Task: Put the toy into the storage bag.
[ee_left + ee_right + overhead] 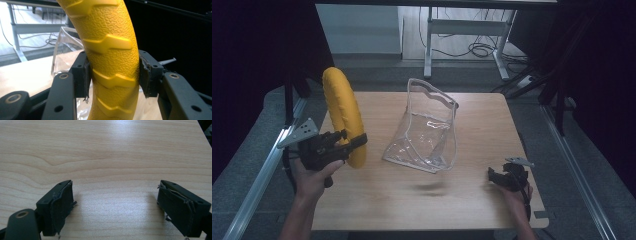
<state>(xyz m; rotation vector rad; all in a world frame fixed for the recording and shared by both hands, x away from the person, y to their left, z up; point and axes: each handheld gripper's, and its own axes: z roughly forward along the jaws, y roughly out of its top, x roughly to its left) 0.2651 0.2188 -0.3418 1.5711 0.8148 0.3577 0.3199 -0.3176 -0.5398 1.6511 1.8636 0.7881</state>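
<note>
High view
Table [377, 200]: light wood, seen from the person's side.
Left gripper [354, 142]: at about 9 o'clock on the table, held in the left hand [314, 177], a grey three-cornered plate on top.
Left gripper's grip: jaws closed onto the lower part of a yellow ring [343, 116].
Yellow ring: stands on edge, its top reaching toward 11 o'clock past the table's far edge, its bottom near the table surface.
Clear bag [424, 132]: near the table's centre, just to the 3 o'clock side of the ring, standing with its open mouth up and leaning; white trim along its edges.
Right gripper [493, 174]: at about 4 o'clock, low by the table, held in the right hand [517, 192]; well apart from the bag.
Background: a metal desk frame and cables on the floor at 12 o'clock.

Left gripper view
Yellow ring [112, 57]: a thick band with a pebbled skin and raised zigzag ridges, running from top to bottom between the two black jaws.
Grip: both pads press against the band's sides, one at 9 o'clock and one at 3 o'clock.
Clear bag [66, 42]: behind the band, toward 10 o'clock, on the table.

Right gripper view
Jaws: wide apart with nothing between them; the pads look worn and frayed.
Table [107, 157]: bare wood grain under and beyond the jaws.
</note>
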